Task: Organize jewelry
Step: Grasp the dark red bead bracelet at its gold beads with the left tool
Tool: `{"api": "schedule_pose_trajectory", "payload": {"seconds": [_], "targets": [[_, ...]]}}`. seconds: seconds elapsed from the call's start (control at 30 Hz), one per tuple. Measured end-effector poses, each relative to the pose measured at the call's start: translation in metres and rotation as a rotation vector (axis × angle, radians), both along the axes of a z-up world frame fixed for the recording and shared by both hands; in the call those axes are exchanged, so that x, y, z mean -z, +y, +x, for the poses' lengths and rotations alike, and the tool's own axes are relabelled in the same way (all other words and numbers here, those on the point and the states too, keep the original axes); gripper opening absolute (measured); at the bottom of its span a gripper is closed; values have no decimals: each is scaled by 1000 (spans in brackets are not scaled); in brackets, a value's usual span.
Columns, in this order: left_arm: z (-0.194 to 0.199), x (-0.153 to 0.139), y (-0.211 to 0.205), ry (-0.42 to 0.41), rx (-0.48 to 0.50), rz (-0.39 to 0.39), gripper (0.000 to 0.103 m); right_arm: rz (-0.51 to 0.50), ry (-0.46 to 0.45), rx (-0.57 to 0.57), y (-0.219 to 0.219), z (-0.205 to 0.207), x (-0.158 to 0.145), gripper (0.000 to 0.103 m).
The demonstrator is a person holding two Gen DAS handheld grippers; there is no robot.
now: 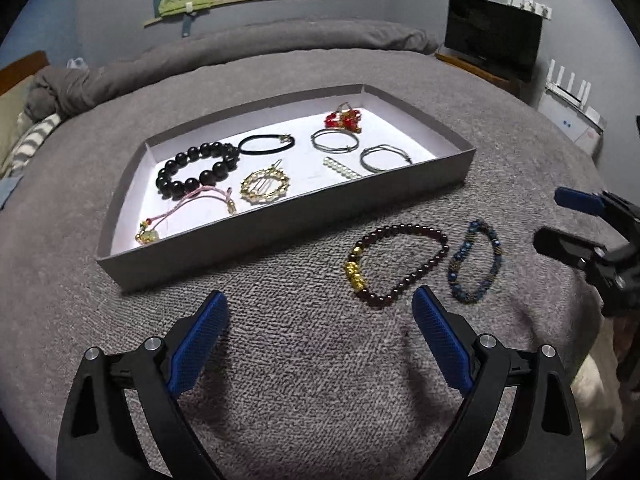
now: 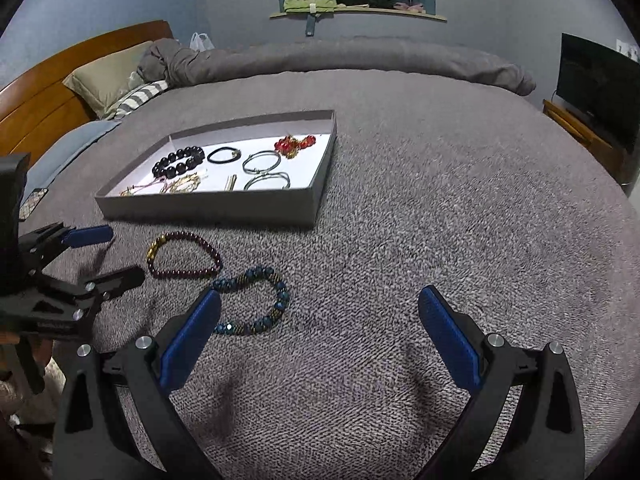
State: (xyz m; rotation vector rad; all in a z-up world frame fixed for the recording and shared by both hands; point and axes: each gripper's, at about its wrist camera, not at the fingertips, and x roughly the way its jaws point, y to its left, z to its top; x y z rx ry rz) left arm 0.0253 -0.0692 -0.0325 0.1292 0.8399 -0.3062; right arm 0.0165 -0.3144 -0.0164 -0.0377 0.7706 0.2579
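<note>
A shallow grey tray (image 1: 280, 224) (image 2: 208, 206) on the bed holds several pieces: a black bead bracelet (image 1: 196, 170), a black hair tie (image 1: 267, 145), a gold round clip (image 1: 265, 186), wire bangles (image 1: 334, 139), red beads (image 1: 342, 119). On the blanket in front of it lie a dark red bead bracelet with a gold charm (image 1: 396, 266) (image 2: 182, 260) and a blue bead bracelet (image 1: 476, 266) (image 2: 256, 300). My left gripper (image 1: 320, 312) is open, just short of the dark red bracelet. My right gripper (image 2: 320, 308) is open, its left finger beside the blue bracelet.
The grey blanket (image 2: 440, 220) covers the whole bed. A rolled duvet (image 2: 320, 60), pillows (image 2: 104, 80) and a wooden headboard (image 2: 48, 92) lie beyond. A TV (image 2: 600, 84) on a wooden stand is at the right. A phone (image 2: 34, 202) lies at the left edge.
</note>
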Motion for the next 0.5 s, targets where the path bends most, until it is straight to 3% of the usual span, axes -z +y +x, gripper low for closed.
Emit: {"api": "schedule_pose_trajectory", "payload": {"seconds": [0.23, 0.3, 0.5], "targets": [[3, 0, -3, -2, -13, -28, 89, 19, 6, -2, -7, -1, 6, 97], [5, 2, -8, 1, -1, -25, 75, 25, 6, -5, -7, -2, 6, 97], [10, 4, -21, 2, 4, 7, 52, 30, 8, -24, -3, -1, 8, 97]]}}
